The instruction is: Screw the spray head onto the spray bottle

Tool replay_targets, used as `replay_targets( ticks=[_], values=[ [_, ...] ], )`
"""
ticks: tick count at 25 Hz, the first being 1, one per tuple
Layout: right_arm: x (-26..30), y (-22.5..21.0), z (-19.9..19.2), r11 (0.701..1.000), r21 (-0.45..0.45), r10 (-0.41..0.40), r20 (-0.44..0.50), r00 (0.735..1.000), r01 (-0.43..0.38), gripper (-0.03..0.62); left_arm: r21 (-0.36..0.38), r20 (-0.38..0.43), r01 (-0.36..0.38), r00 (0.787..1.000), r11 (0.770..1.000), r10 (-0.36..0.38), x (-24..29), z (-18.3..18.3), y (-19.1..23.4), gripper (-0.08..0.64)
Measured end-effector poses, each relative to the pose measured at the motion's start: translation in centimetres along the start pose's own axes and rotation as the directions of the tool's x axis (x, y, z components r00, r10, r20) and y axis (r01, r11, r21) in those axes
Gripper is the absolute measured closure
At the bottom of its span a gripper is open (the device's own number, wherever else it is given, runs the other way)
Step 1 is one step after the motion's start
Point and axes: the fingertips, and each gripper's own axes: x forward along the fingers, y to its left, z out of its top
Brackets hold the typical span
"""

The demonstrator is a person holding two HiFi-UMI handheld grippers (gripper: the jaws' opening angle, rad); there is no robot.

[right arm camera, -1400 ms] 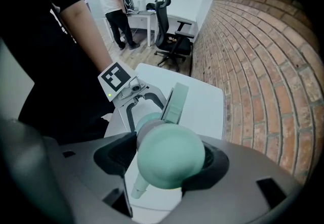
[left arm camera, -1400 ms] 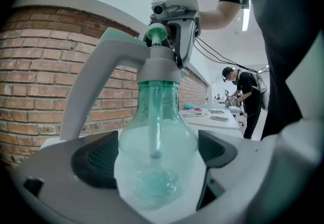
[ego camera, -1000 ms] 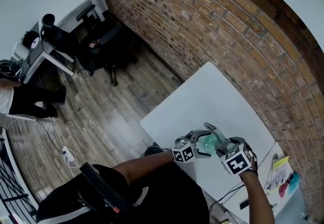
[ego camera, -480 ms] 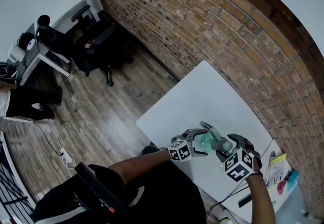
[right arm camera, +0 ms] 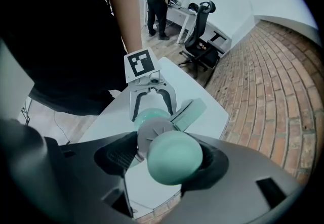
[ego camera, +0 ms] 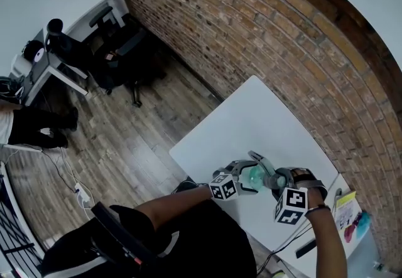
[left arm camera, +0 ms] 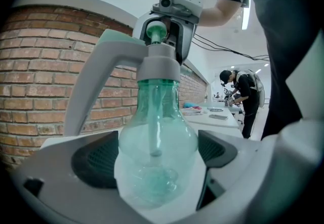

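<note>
head view: you are holding the left gripper (ego camera: 246,177) and the right gripper (ego camera: 278,181) together over the near part of the white table (ego camera: 251,117), beside the brick wall (ego camera: 282,44). the green spray bottle (ego camera: 255,177) is sitting between the two grippers, with the spray head (ego camera: 262,162) and its lever sticking out toward the wall. can't tell if the bottle base is touching the table. wood floor (ego camera: 125,139) is showing at the left.

left gripper view: your left gripper (left arm camera: 157,167) is clamping the round clear-green body of the spray bottle (left arm camera: 157,142), one pad on each side, bottle upright in this view. the grey spray head (left arm camera: 152,58) is sitting on the neck, lever pointing down to the left. the right gripper (left arm camera: 172,15) is coming onto the head from above. a person (left arm camera: 244,91) is standing at a table far behind.

right gripper view: your right gripper (right arm camera: 169,160) is clenching the spray head (right arm camera: 172,154) at its green end, both pads pressing on it. the lever is pointing toward the wall. beyond it the left gripper (right arm camera: 150,99) is gripping the spray bottle (right arm camera: 151,115) over the table (right arm camera: 202,99). an office chair (right arm camera: 202,31) is standing further back.
</note>
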Motion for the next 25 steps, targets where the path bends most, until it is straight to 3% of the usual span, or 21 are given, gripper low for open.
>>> replay_targets(
  ticks=[8,13,25],
  values=[
    [0.22,0.15,-0.07,0.988,0.140,0.057,0.025,0.998,-0.060,0.319,-0.003,0.002,-0.003,1.000,1.000,0.003,-0.09,-0.12,-0.05,0.083],
    [0.27,-0.20,0.24,0.952,0.294,0.058,0.092,0.994,-0.083,0.319,-0.004,0.005,-0.004,1.000,1.000,0.004,-0.07,-0.09,-0.02,0.083],
    [0.52,-0.76,0.26,0.863,0.500,0.027,0.100,0.995,-0.074,0.318,-0.005,0.006,-0.011,1.000,1.000,0.011,0.18,-0.22,-0.01,0.083]
  ],
)
